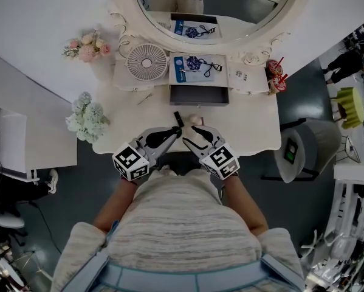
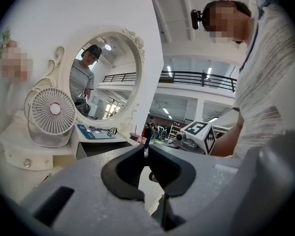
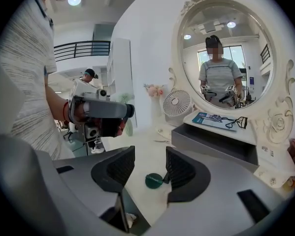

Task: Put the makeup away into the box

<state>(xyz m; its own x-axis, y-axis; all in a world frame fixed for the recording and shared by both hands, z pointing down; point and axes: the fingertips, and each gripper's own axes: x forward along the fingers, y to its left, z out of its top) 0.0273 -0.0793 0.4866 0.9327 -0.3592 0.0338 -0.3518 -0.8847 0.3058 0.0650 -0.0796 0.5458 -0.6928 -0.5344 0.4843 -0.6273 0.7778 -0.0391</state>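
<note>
Torso (image 1: 188, 224) and forearms fill the head view's bottom, hiding the table's (image 1: 242, 132) near edge. Left gripper (image 1: 180, 131) has its jaws almost together, with only a slit between them, and grips nothing. In its own view a small dark blob in the slit is too unclear to name. Right gripper (image 1: 188, 134) stands open and empty. Just past both tips lies the makeup (image 1: 178, 118), a dark stick on the table before the open grey box (image 1: 199, 96), outside it. Only the right gripper view shows it end-on: a dark green disc, perhaps its cap, seen between the pads.
</note>
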